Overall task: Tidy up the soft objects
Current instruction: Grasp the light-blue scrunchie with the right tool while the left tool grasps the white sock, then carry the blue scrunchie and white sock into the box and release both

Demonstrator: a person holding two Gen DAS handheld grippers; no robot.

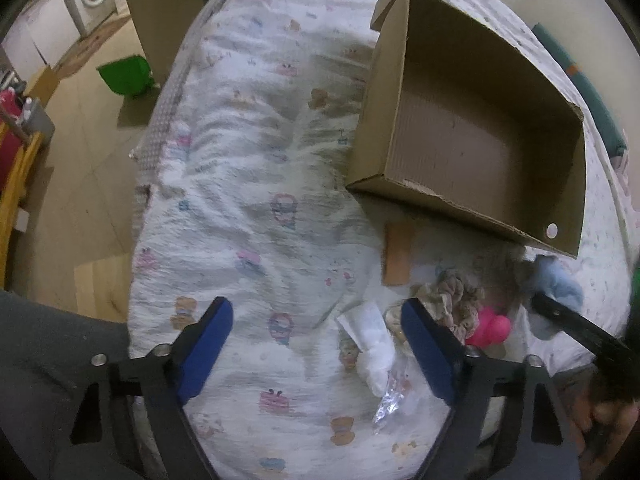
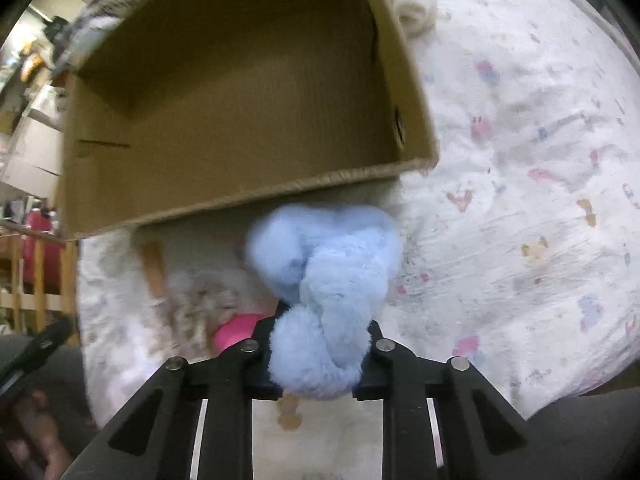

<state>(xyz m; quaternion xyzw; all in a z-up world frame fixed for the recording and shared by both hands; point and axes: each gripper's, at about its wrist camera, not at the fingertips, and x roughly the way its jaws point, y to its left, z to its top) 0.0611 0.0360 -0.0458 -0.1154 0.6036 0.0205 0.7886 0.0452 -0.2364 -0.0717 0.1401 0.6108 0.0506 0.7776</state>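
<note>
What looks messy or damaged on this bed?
The cardboard box has a ragged, torn near edge, and a loose cardboard strip lies beside it. A crumpled plastic wrapper sits among the soft things.

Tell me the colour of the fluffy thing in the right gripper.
Light blue; the fluffy toy shows best in the right wrist view, clamped in the right gripper.

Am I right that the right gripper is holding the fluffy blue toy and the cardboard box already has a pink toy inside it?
Not quite. The cardboard box is empty in the right wrist view; the pink toy lies on the bed outside it. The right gripper does hold the fluffy blue toy.
</note>
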